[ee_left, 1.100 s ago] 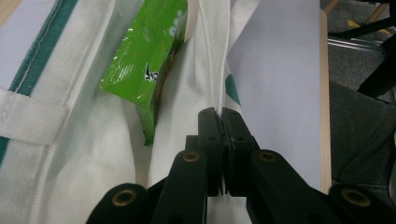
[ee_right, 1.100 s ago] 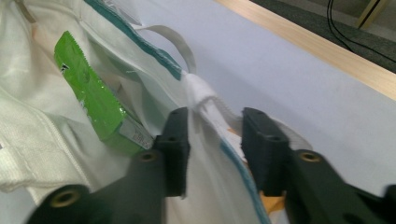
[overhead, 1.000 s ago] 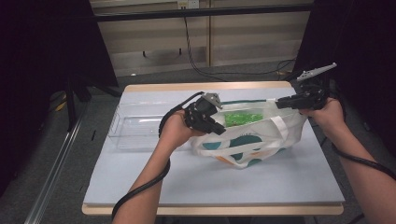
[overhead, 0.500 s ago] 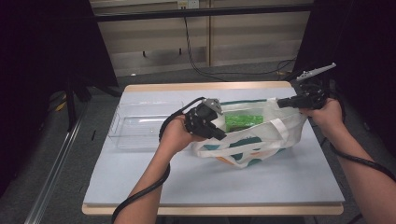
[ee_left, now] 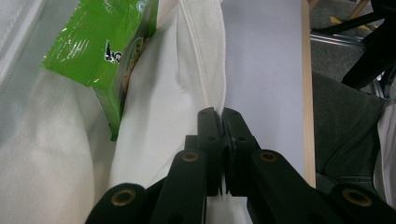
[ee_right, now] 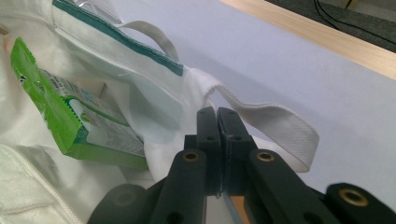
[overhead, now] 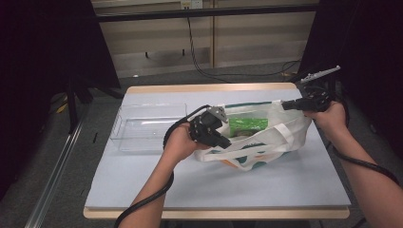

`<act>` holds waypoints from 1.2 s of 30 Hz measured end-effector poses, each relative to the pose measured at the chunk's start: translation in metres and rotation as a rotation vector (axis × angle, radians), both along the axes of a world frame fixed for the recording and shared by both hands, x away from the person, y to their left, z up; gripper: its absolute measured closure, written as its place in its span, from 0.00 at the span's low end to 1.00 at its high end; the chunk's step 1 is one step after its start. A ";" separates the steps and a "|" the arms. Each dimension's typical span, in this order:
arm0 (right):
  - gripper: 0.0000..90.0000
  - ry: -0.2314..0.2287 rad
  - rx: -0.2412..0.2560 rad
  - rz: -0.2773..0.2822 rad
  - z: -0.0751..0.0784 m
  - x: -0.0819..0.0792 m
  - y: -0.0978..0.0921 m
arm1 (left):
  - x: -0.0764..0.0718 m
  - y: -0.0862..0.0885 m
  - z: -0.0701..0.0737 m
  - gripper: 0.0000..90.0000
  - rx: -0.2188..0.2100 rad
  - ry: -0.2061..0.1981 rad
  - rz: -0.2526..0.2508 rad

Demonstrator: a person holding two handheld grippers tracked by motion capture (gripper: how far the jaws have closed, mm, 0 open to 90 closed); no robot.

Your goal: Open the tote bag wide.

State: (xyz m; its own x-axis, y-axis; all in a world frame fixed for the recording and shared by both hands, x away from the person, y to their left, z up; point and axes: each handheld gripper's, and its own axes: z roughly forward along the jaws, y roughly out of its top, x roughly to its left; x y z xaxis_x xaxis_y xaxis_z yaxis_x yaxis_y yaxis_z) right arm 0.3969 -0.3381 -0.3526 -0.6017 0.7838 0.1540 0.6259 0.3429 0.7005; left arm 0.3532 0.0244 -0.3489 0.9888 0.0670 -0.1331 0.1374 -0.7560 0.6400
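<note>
A white tote bag with green trim lies open in the middle of the table, and a green snack packet sits inside it. My left gripper is shut on the bag's near left rim. My right gripper is shut on the far right rim, so the mouth is spread between them. In the left gripper view the jaws pinch the white hem, with the packet just beyond. In the right gripper view the jaws clamp the rim beside a handle loop, with the packet to the left.
A clear plastic tray stands on the table's left half, close to the left hand. The pale table top has open room in front of the bag. Its wooden edge runs along the back, with dark floor and cables beyond.
My left gripper has drawn the bag's rim a little toward the near side and right. The right gripper has stayed almost still.
</note>
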 end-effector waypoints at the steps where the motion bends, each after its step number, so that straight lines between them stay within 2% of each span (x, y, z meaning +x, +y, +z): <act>1: 0.98 0.000 -0.001 0.001 0.000 0.000 0.000 | 0.000 0.000 -0.001 0.97 -0.001 0.000 0.001; 13: 0.98 0.009 0.001 -0.021 -0.004 0.001 -0.001 | -0.003 0.000 -0.009 0.97 -0.008 0.023 0.002; 21: 0.98 0.016 0.003 -0.033 -0.006 0.002 -0.002 | -0.004 -0.002 -0.013 0.96 0.004 0.030 -0.016; 36: 0.98 0.025 -0.007 -0.062 -0.012 0.004 -0.004 | -0.007 -0.005 -0.024 0.96 0.004 0.058 -0.013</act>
State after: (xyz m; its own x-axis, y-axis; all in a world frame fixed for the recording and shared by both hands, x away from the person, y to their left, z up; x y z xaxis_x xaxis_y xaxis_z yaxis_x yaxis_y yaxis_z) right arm 0.4011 -0.3420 -0.3647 -0.5481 0.8205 0.1627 0.6635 0.3080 0.6818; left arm 0.3458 0.0198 -0.3730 0.9802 0.0543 -0.1904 0.1642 -0.7604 0.6284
